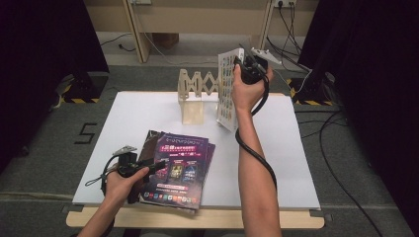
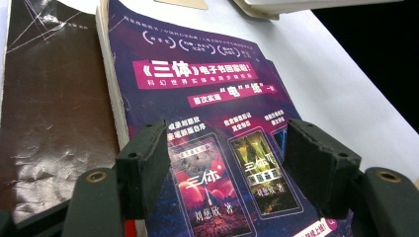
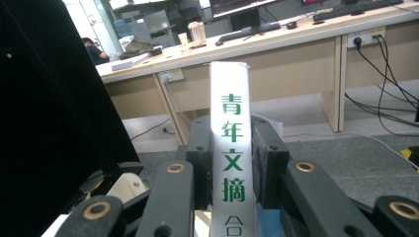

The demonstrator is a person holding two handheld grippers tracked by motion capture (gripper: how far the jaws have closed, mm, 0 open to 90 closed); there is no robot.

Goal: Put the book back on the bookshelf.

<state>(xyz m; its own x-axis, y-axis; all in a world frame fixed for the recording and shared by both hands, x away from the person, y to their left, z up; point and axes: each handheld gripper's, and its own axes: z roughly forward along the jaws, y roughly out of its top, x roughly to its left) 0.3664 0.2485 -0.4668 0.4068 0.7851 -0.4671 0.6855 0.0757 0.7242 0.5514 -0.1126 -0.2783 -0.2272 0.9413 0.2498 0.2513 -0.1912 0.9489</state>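
While upright, book (image 3: 231,148) clamped in right hand-held gripper (image 3: 231,163)

Soft, even overhead light; the white surface (image 1: 276,148) is bright, dark curtains flank it. Slight blur overall; the tool's own views show their nearest parts out of focus

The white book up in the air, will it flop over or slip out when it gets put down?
Probably not floppy: the white book stays straight while the right gripper pinches only its spine. It looks thick, so likely fairly heavy. Its cover seems glossy, so it might slip a little. Stood on end beside the wooden rack, it could tip.
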